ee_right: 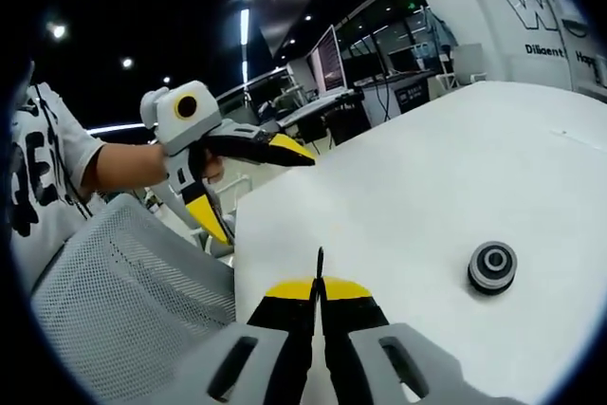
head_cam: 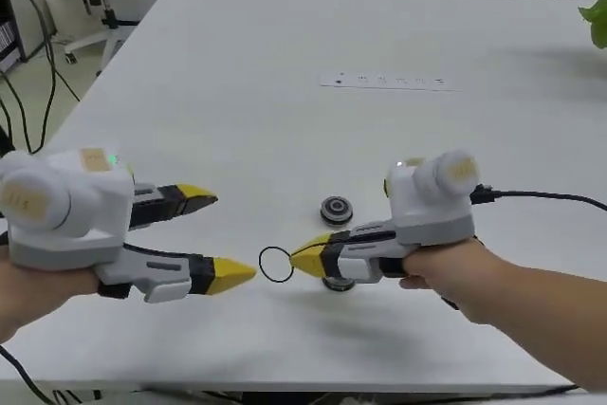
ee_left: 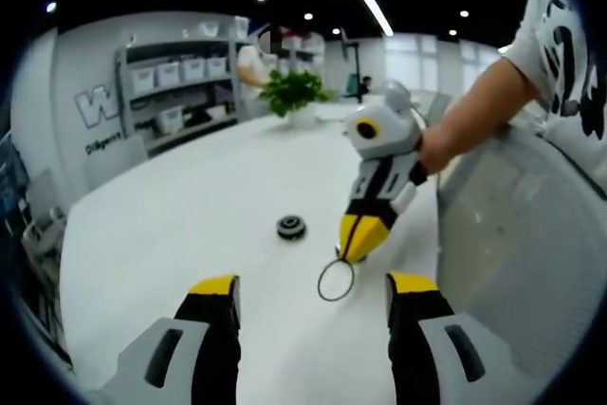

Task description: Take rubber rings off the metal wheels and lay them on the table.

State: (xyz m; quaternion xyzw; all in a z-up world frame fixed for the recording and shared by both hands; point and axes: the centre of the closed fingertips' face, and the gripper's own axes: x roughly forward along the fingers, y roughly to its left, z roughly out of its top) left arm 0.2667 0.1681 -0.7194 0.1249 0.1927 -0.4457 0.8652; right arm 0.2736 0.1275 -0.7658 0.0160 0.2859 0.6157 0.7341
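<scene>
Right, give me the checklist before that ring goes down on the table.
1. Right gripper shut on the rubber ring: ok, the ring sticks out past the closed tips.
2. Ring free of the metal wheel: ok, they are apart.
3. Left gripper open: ok, its jaws are spread.
4. Left gripper clear of the ring: cannot tell, one tip looks very close in the head view.
5. Bare table near the ring: ok.
</scene>
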